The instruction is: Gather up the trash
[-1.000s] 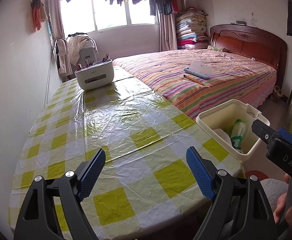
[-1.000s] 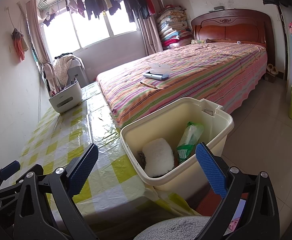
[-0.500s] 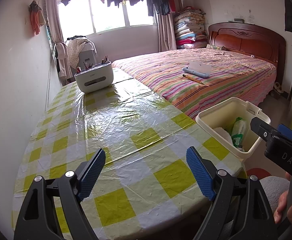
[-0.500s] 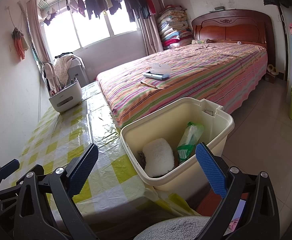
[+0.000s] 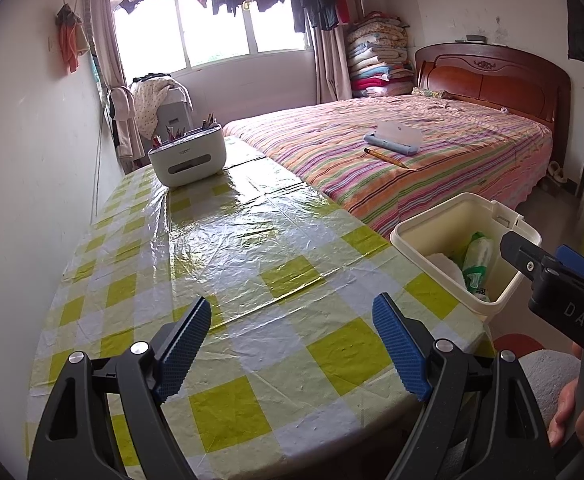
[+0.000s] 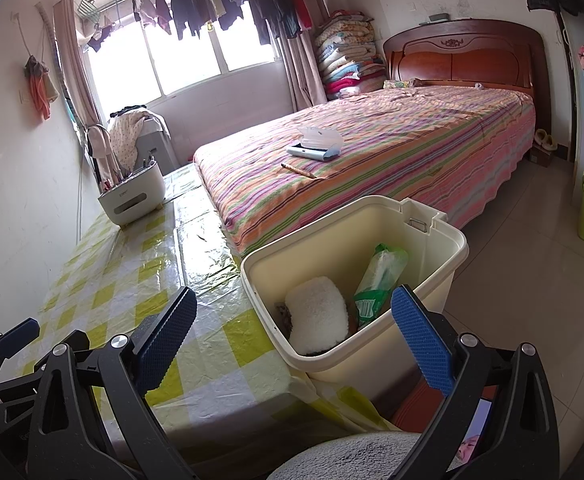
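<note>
At the right edge of the checked surface (image 5: 251, 272), the bin (image 6: 448, 248) already holds a white pad (image 6: 318, 314) and a green packet (image 6: 380, 276). Both the left gripper (image 5: 292, 346) and right gripper (image 6: 292, 336) hover with jaws apart and empty. No loose trash shows on the surface, so scan it once more before finishing.

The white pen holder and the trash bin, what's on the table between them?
Nothing: between the white pen holder and the trash bin the left wrist view shows only bare checked tablecloth. The right wrist view agrees.
</note>
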{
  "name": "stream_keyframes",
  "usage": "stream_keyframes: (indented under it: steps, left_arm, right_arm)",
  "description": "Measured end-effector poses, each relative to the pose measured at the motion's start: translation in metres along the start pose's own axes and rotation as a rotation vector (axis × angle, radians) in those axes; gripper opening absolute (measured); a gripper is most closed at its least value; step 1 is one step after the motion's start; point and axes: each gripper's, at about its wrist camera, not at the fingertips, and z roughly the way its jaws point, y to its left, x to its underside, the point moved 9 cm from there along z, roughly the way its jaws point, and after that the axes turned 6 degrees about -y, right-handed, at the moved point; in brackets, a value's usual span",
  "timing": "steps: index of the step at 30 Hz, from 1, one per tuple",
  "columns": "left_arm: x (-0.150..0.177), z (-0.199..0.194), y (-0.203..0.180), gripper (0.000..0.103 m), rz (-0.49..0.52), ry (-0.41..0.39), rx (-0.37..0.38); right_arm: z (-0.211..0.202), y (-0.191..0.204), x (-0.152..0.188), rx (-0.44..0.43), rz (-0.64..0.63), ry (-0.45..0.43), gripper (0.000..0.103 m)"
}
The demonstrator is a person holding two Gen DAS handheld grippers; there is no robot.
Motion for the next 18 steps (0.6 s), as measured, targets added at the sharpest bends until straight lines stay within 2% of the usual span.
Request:
stream_keyframes:
  steps: [14,18]
  left_arm:
    - [-0.0037,-0.0035,0.0037,0.081,-0.020,-0.019,0.012]
    - [-0.0091,-0.0085,0.0095,0.081,-0.020,-0.056,-0.029]
  right_arm:
    - [-0.0001,-0.0001,-0.0007,0.000,-0.002,-0.001,0.096]
    - [0.0000,-0.0002,-0.0006,0.000,-0.001,-0.001,0.096]
